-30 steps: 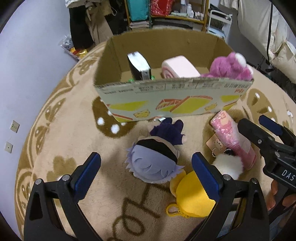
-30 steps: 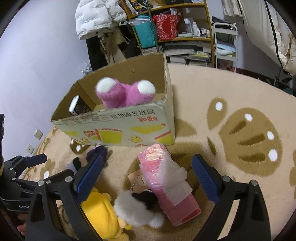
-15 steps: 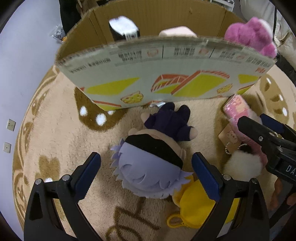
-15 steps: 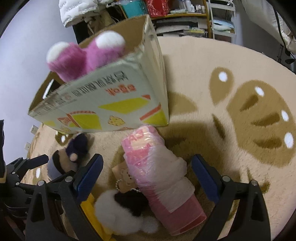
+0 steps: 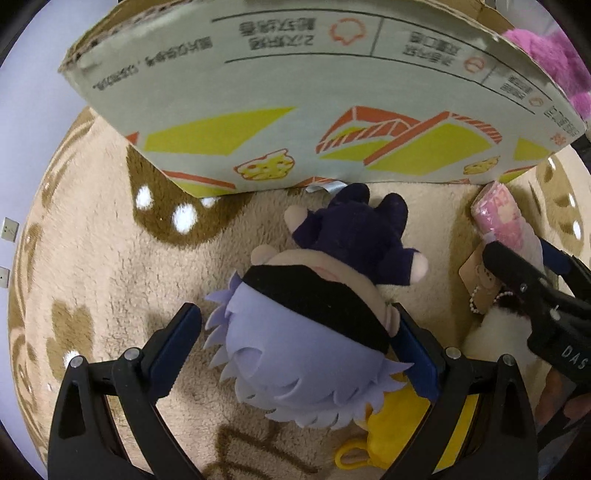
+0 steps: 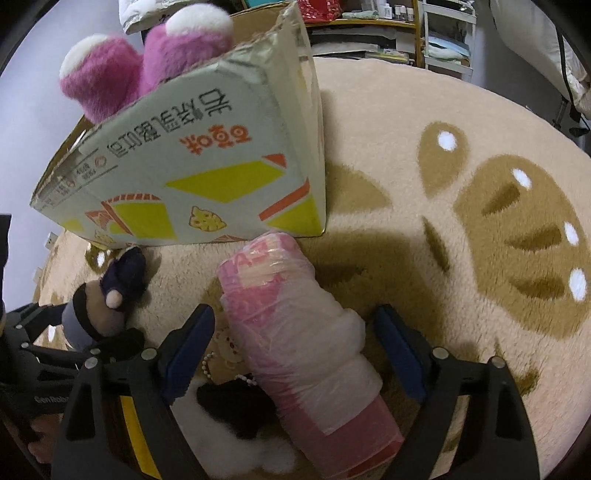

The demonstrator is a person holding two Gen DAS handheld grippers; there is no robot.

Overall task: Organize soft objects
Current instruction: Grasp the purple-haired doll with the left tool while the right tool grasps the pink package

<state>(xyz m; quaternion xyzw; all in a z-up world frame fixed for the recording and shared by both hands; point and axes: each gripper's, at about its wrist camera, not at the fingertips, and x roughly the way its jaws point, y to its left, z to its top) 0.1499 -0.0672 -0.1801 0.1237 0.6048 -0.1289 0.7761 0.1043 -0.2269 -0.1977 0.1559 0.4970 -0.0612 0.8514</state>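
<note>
A plush doll with lilac hair, a black band and a navy body [image 5: 314, 325] lies on the beige rug in front of the cardboard box [image 5: 295, 122]. My left gripper [image 5: 295, 343] is open, its fingers on either side of the doll's head. The doll also shows in the right wrist view [image 6: 107, 299]. A pink plastic-wrapped roll [image 6: 306, 343] lies on the rug; my right gripper [image 6: 295, 347] is open around its middle. The roll shows at the right in the left wrist view [image 5: 498, 218]. A magenta plush [image 6: 144, 62] sticks out of the box [image 6: 207, 162].
A yellow plush [image 5: 402, 432] lies under the doll's head. A white and black fluffy toy [image 6: 236, 417] with a bead chain and tag lies left of the roll. The round rug [image 6: 480, 206] spreads to the right. Shelves [image 6: 388, 22] stand behind.
Both grippers have moved forward and down. The left now straddles the doll's head; the right now straddles the pink roll. Both stay open.
</note>
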